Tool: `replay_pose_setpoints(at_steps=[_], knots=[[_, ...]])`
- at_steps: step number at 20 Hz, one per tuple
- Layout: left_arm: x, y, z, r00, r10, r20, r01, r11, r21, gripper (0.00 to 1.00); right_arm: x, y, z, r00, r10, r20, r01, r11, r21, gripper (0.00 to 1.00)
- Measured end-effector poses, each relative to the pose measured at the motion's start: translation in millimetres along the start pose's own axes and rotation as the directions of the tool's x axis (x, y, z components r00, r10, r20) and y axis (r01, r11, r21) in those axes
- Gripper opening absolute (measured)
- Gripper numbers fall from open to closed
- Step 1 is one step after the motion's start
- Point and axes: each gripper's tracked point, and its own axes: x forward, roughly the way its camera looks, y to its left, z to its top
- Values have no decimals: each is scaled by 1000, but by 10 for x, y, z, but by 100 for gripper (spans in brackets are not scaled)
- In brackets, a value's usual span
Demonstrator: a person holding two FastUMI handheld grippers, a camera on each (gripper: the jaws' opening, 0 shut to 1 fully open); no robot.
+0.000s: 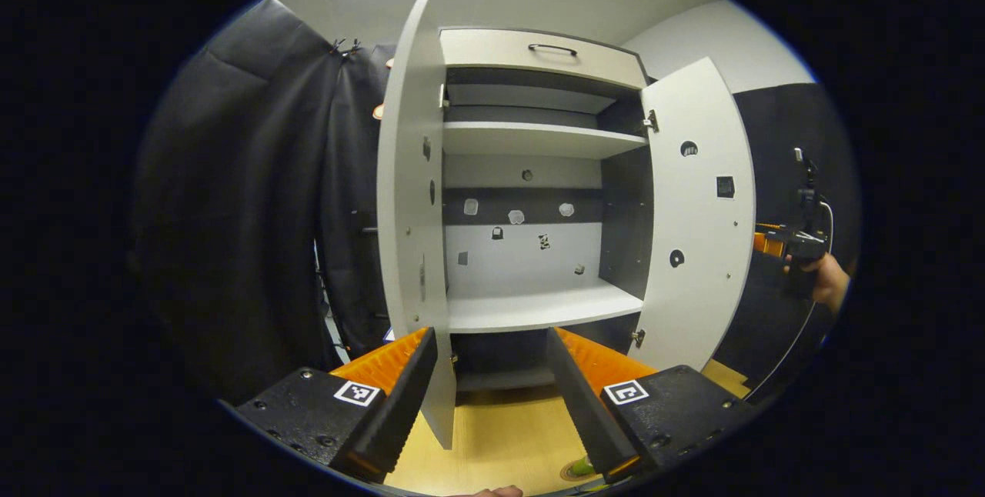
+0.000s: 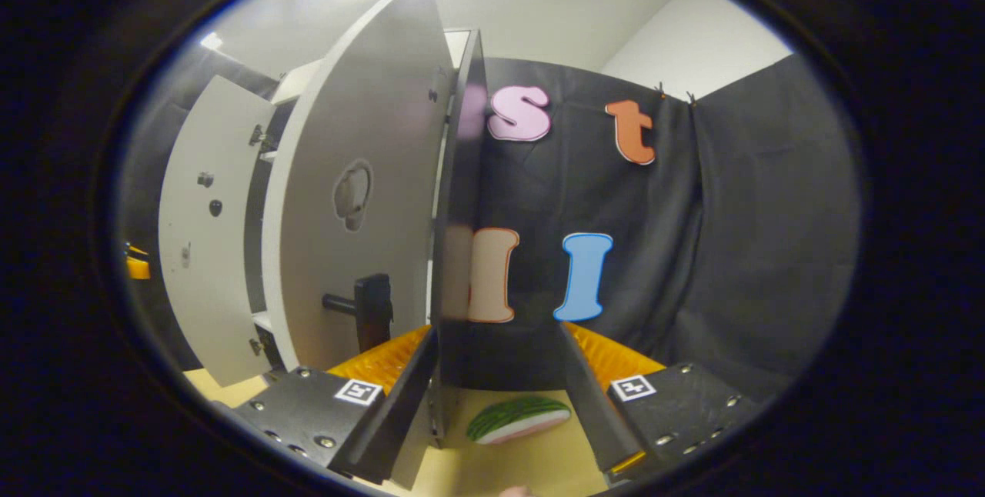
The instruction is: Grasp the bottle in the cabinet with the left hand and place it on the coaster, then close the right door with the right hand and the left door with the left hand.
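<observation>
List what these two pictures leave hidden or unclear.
- Left gripper view: the coaster is cut off by the picture's bottom edge and the left hand-held gripper.
- Right gripper view: the cabinet interior is hidden behind the right door.
- The watermelon slice is blurred.

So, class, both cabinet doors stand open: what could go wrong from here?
The left door's edge sits between the fingers of the open left claw, so a sideways move could knock it. The right claw is close to the right door, whose handle juts out near one finger and could snag.
</observation>
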Motion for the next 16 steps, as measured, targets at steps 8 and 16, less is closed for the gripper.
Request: replay_pose_setpoints(at_steps=[8, 16], knots=[[-188, 470, 288, 991, 116, 72, -116, 993, -7, 90, -55, 189, 44, 1000, 21, 5, -21, 998, 53, 92], [-423, 798, 550, 969, 191, 157, -202, 978, 60, 91, -62, 607, 67, 998, 59, 7, -59, 997, 54, 92]])
